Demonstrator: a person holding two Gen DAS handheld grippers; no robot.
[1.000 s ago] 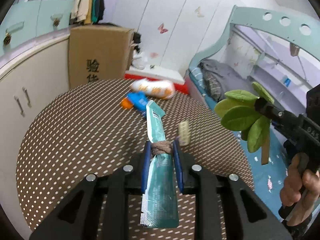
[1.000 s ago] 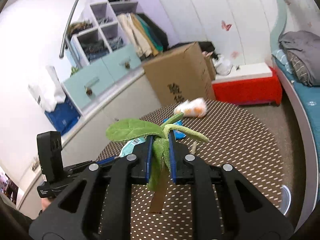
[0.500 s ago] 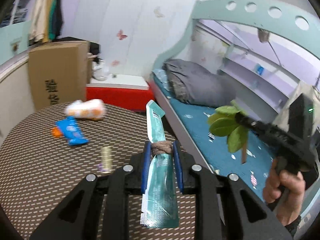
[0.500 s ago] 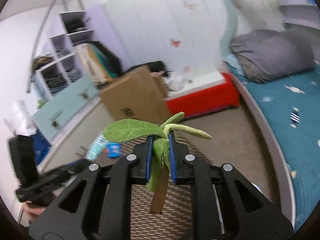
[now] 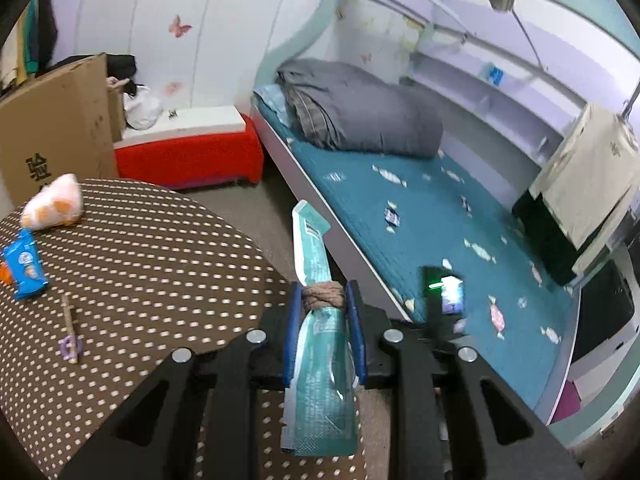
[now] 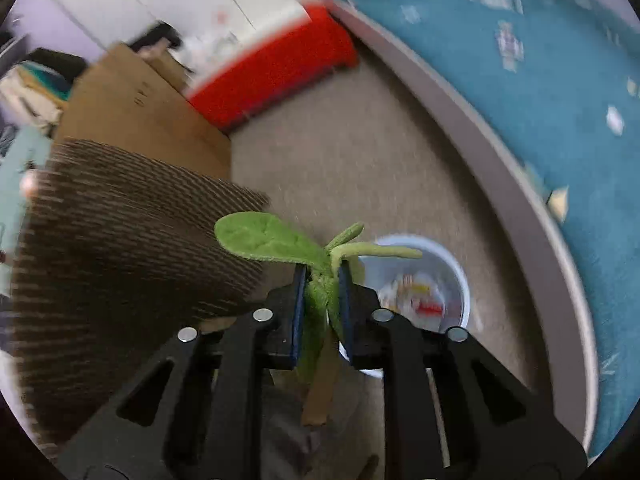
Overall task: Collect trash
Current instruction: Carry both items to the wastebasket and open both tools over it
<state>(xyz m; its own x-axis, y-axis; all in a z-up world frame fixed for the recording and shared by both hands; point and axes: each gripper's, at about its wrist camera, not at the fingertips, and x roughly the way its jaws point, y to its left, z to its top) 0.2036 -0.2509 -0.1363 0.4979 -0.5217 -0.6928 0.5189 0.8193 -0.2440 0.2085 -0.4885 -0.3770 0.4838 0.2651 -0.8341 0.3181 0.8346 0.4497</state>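
My left gripper [image 5: 323, 292] is shut on a long teal wrapper [image 5: 316, 248] tied round with a brown band, held past the edge of the dotted brown table [image 5: 140, 260]. In the right wrist view, my right gripper [image 6: 322, 276] points down with a green leafy sprig [image 6: 260, 236] between its pads. Its jaws are opening, and the sprig still sits in their grip. Just below and to the right stands a white bin [image 6: 464, 280] on the floor with colourful litter inside. A blue packet [image 5: 26, 268], an orange-white bag [image 5: 52, 204] and a small stick [image 5: 70, 328] lie on the table.
A cardboard box [image 5: 56, 128] and a red bench [image 5: 192, 156] stand behind the table. A bed with a teal sheet [image 5: 440, 216] and a grey duvet [image 5: 360, 112] runs along the right. Beige floor [image 6: 340, 152] lies between the table and the bed.
Both grippers swung right, off the table toward the bed side. The right gripper dropped low and tipped down over the white bin, still carrying the sprig. The left keeps the wrapper.
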